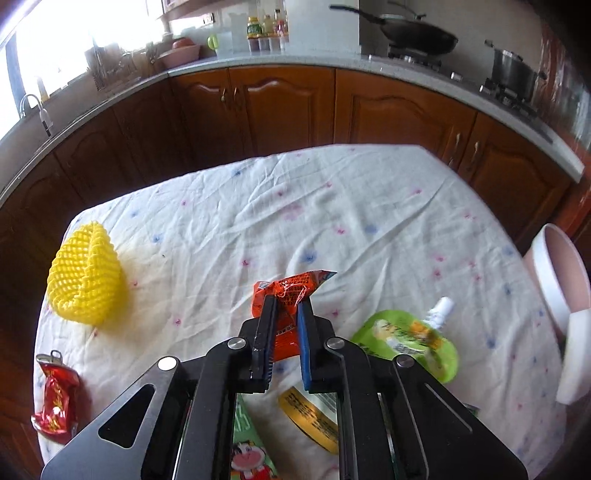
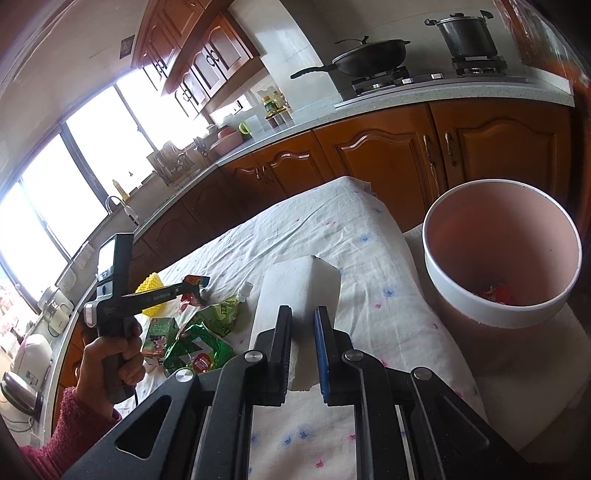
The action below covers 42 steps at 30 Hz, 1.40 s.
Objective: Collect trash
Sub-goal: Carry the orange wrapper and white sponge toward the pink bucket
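Left gripper [image 1: 288, 301] pinches an orange snack wrapper [image 1: 291, 291], crumpled between its 2 pads and lifted clear of the white flowered tablecloth [image 1: 332, 206]; the wrapper's upper end sticks out past the fingertips. Right gripper [image 2: 303, 314] clamps a white foam block [image 2: 299, 284], both pads pressed against its sides, the block's far end resting low over the cloth. Pink bin with white rim [image 2: 495, 314] stands just off the table's right edge, beside the foam block; some red-orange scrap lies at its bottom. In the left wrist view the same bin shows at the far right edge. Trash on the table: yellow foam fruit net [image 1: 86, 277] near the left edge, well apart from the rest; crushed red can [image 1: 55, 398] at the near left corner; green spout pouch [image 1: 410, 339] with white cap just right of the left gripper; a yellow label strip [image 1: 310, 417] beneath the gripper; a green milk carton with cartoon cow [image 1: 247, 443] under the gripper frame. The right wrist view adds a crumpled green foil bag [image 2: 195, 350] beside the carton. A hand [image 2: 110, 362] in a dark red fuzzy sleeve [image 2: 70, 432] grips the left gripper's handle. Behind: wooden cabinets [image 1: 280, 107], a wok [image 1: 417, 33] and a steel pot [image 1: 513, 70] on the stove.
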{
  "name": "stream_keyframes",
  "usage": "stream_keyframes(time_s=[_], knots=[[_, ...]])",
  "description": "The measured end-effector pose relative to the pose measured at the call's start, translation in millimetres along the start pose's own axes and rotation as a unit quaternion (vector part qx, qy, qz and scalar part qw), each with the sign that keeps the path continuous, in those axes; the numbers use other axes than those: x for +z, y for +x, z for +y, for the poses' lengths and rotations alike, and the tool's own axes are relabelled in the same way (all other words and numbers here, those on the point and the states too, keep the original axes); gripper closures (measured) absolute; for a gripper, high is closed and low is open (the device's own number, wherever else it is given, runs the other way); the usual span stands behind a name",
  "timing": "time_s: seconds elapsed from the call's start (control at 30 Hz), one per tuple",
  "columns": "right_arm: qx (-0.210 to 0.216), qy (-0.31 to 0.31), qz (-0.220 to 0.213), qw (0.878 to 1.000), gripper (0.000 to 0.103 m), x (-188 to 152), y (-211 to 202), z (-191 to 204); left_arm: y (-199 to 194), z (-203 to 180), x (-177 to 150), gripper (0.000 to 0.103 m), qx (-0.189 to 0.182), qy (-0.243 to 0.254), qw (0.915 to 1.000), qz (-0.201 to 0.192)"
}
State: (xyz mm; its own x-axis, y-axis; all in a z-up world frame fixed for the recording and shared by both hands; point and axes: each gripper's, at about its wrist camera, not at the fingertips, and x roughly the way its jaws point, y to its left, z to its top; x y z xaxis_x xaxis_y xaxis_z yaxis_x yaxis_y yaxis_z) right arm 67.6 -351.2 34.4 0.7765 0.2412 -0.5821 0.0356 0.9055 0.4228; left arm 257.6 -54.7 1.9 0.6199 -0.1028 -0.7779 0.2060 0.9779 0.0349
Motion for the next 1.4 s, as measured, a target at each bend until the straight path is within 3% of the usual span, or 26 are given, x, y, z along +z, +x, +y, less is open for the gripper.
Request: stream_keyframes(time_s=[0.27, 0.57, 0.8, 1.4], knots=[[0.002, 0.005, -0.012, 1.0, 0.091, 3.0, -8.5, -6.6, -60.6, -30.5, -2.6, 0.095, -0.088, -0.004, 0.9951, -0.043], [-0.01, 0.018, -0.027, 0.999, 0.091, 6.2, -25.9, -29.1, -88.7, -99.2, -8.8, 0.095, -0.163, 0.026, 0.985, -0.051], [-0.028, 0.035, -0.042, 0.998, 0.091, 9.7, -44.0, -56.5, -91.8, -154.5, -12.1, 0.095, -0.199, 0.054, 0.9776, -0.042], [-0.089, 0.07, -0.069, 0.991, 0.091, 34.0, -72.4, -131.1, -75.2, -252.8, 9.8, 0.095, -0.244, 0.097, 0.9648, -0.019]])
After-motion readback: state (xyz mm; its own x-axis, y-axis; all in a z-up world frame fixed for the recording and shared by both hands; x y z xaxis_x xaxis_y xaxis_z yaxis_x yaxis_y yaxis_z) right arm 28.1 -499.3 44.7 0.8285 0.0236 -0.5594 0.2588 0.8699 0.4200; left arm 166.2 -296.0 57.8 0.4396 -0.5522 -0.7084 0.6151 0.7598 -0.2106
